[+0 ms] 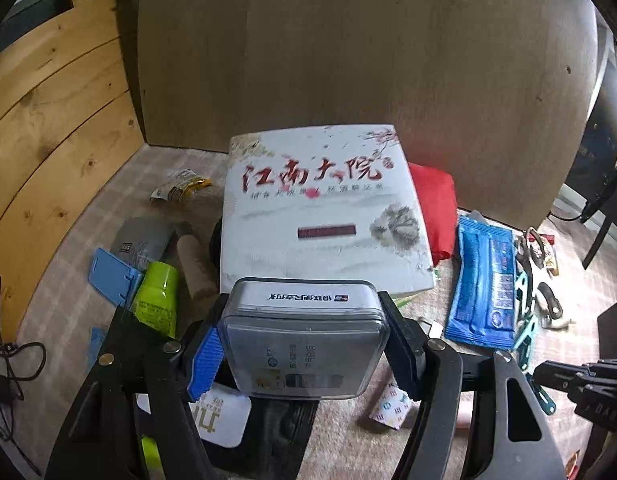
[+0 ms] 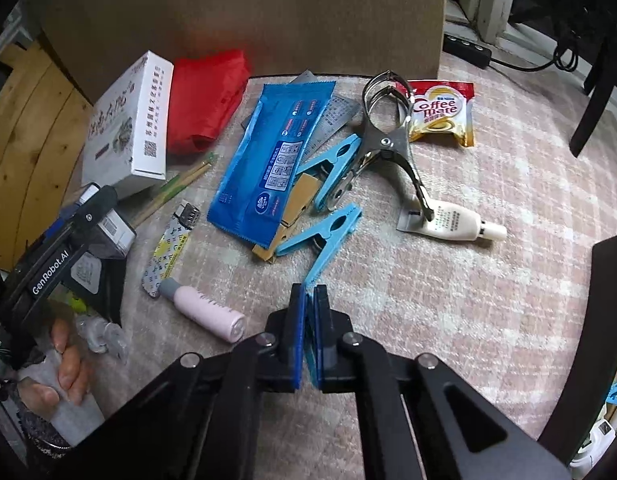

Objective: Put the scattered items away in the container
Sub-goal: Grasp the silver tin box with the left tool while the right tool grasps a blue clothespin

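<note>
Pinching a clear rectangular plastic case (image 1: 304, 340) between wide-set pads, the left gripper (image 1: 302, 344) holds it before a white printed cardboard box (image 1: 324, 208); the right gripper (image 2: 308, 336) is pressed onto a light-blue plastic clothes peg (image 2: 328, 236) on the pink checked cloth (image 2: 488, 300).

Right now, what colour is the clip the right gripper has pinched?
Light blue clip, clearest in the right wrist view.
</note>
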### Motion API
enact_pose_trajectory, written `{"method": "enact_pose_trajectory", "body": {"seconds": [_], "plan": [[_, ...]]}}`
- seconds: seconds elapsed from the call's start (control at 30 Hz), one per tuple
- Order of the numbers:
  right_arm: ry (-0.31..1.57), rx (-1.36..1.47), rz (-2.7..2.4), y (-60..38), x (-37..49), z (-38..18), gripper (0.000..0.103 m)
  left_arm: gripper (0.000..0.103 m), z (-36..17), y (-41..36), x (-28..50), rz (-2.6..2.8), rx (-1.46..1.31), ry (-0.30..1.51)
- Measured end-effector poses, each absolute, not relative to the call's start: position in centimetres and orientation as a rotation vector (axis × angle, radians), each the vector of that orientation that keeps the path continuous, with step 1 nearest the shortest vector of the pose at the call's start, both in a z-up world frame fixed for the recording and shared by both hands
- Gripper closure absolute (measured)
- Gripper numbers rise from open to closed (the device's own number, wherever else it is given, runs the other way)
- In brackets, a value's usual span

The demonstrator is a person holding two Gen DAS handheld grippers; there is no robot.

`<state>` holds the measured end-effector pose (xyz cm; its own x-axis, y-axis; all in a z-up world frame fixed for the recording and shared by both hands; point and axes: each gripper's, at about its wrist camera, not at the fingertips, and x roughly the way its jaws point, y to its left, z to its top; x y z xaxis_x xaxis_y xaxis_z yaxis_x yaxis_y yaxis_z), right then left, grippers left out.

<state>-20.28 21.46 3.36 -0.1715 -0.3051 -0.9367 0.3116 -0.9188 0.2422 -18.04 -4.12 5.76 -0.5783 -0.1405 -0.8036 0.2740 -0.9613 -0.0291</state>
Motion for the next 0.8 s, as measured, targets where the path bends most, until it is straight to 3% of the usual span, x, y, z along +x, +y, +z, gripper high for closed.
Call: {"method": "enact_pose_trajectory", "body": {"seconds": [0.8], "plan": [[-0.070,1.648,-2.198,25.3,-18.4,8.2,0.100,0.036,10.2,0.2,-15.0,-2.718,1.287,0.131]]}}
